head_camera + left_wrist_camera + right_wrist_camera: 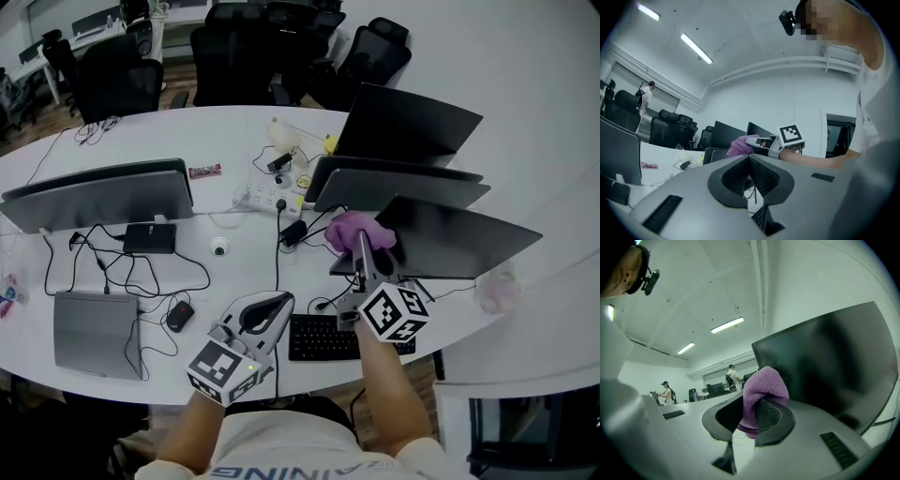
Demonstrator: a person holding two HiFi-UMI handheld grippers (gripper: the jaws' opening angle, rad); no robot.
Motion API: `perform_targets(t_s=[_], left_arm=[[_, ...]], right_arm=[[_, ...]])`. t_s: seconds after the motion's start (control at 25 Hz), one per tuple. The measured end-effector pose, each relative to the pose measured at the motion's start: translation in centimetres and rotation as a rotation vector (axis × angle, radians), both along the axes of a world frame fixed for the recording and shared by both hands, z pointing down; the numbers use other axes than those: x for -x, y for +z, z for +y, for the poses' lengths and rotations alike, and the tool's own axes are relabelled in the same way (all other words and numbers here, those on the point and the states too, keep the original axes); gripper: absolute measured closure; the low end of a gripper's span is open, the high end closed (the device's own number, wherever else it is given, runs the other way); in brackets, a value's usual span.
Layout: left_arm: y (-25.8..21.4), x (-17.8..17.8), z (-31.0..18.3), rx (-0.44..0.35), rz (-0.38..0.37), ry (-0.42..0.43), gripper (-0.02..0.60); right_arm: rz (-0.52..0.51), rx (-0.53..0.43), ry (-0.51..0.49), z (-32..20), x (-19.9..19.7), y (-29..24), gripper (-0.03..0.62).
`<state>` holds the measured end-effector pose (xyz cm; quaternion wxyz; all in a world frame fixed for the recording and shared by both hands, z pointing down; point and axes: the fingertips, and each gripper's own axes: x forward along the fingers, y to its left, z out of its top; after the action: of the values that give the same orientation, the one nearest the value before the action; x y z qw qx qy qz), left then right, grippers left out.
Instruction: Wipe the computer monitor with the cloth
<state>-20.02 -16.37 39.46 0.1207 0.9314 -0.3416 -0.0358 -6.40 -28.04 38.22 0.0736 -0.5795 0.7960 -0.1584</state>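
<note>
Right gripper [754, 414] is clamping the purple cloth [764, 385] by a bunched fold, right at the monitor [825, 357], maybe touching it. It's soft, light stuff, so a pinch is holding fine. Left gripper [750, 164] is idling closed, empty.

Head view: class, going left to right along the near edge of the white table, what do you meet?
A closed grey laptop → small black computer mouse → left gripper → black keyboard. The right gripper, shut on the purple cloth, overlaps the keyboard, so it is left out.
</note>
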Motion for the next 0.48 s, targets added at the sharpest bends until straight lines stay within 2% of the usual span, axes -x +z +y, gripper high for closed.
perform_targets(t_s=[0.48], left_arm=[[-2.2, 0.1, -0.6, -0.048, -0.002, 0.009, 0.573]], right_arm=[[-0.046, -0.081, 0.012, -0.4, 0.0, -4.5, 0.539]])
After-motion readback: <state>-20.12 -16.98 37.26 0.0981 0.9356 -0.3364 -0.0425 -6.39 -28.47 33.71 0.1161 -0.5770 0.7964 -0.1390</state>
